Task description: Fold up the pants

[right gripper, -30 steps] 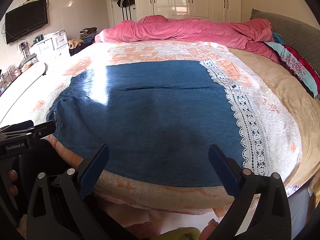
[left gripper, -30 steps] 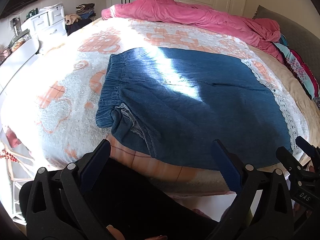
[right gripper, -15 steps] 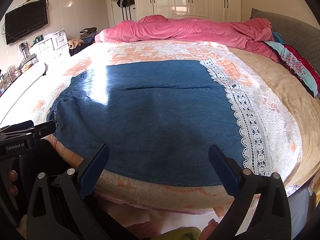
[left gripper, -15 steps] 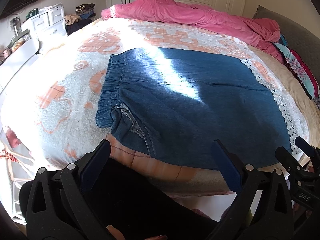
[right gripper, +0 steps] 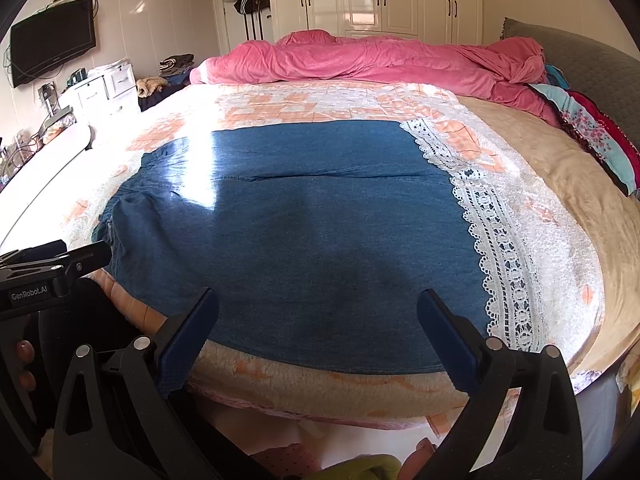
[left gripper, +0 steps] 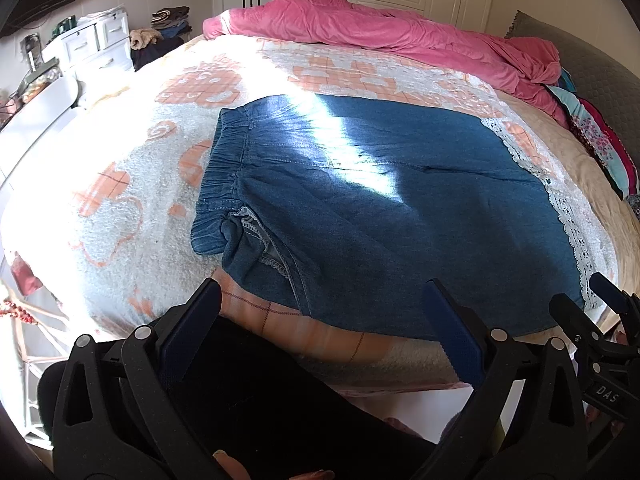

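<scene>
Both tongs hover spread above pants.

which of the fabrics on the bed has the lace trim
The blue denim pants: white lace trim runs along their leg end, on the right. The pink duvet bunched at the far side and the orange-patterned blanket beneath show no lace.

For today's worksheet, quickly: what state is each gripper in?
Left gripper: open, holding nothing.
Right gripper: open, holding nothing.
</scene>
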A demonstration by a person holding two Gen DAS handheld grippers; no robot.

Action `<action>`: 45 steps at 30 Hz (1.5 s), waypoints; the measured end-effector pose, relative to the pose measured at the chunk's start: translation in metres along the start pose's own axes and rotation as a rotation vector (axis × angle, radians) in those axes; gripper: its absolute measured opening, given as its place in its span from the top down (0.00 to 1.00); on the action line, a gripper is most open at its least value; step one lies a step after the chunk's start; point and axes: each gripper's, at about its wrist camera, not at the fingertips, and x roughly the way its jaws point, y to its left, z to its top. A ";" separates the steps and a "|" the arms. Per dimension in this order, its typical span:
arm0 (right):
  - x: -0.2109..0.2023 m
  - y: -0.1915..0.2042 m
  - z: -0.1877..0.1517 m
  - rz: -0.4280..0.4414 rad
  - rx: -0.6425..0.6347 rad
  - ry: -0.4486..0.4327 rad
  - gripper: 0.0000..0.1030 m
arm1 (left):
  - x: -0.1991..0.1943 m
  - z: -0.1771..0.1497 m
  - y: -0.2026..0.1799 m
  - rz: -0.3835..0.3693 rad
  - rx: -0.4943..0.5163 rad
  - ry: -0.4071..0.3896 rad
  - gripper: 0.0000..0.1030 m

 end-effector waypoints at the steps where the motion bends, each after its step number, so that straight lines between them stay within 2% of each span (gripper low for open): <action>1: 0.000 0.000 0.000 0.002 0.001 -0.002 0.04 | 0.000 0.000 0.000 0.002 0.000 0.000 0.09; 21: 0.009 -0.001 0.008 -0.004 -0.014 0.007 0.04 | 0.007 0.000 0.001 -0.004 -0.004 0.016 0.09; 29: 0.017 0.002 0.020 -0.004 -0.035 0.006 0.04 | 0.019 0.012 0.004 -0.007 -0.020 0.026 0.09; 45: 0.080 0.025 0.098 0.057 -0.129 0.023 0.04 | 0.072 0.080 0.054 0.048 -0.104 0.049 0.09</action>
